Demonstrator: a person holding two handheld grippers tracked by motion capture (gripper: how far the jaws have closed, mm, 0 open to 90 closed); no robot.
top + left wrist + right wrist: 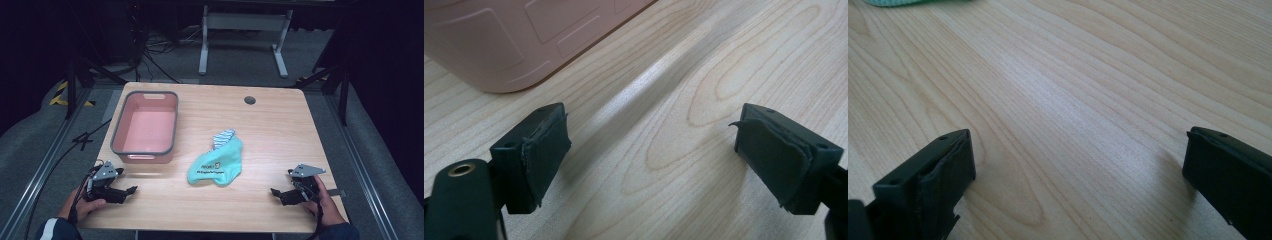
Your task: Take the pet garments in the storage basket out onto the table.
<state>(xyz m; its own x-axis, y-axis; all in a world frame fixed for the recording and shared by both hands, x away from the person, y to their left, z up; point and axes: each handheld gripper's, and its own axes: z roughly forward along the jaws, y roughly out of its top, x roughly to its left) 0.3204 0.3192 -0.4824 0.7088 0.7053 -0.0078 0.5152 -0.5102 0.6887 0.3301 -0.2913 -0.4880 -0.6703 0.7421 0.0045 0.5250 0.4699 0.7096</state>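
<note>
Nothing has been picked up yet, so this looks like the very start of the job. The teal sock (216,166) lies flat near the middle of the wooden surface (280,130), with a striped blue and white sock (223,136) peeking out from under it at its 12 o'clock side. The pink tub (146,127) sits near the socks, at about 10 o'clock from them, and it looks empty. The left gripper (125,192) rests low at 8 o'clock from the socks, with its jaws wide apart and holding nothing. The right gripper (280,194) rests at 4 o'clock from the socks, jaws wide apart too. Both are well apart from the socks. I think the next move is for one gripper to reach in to the teal sock, come down on its edge, and pinch the soft cloth shut so it can go to the tub.
</note>
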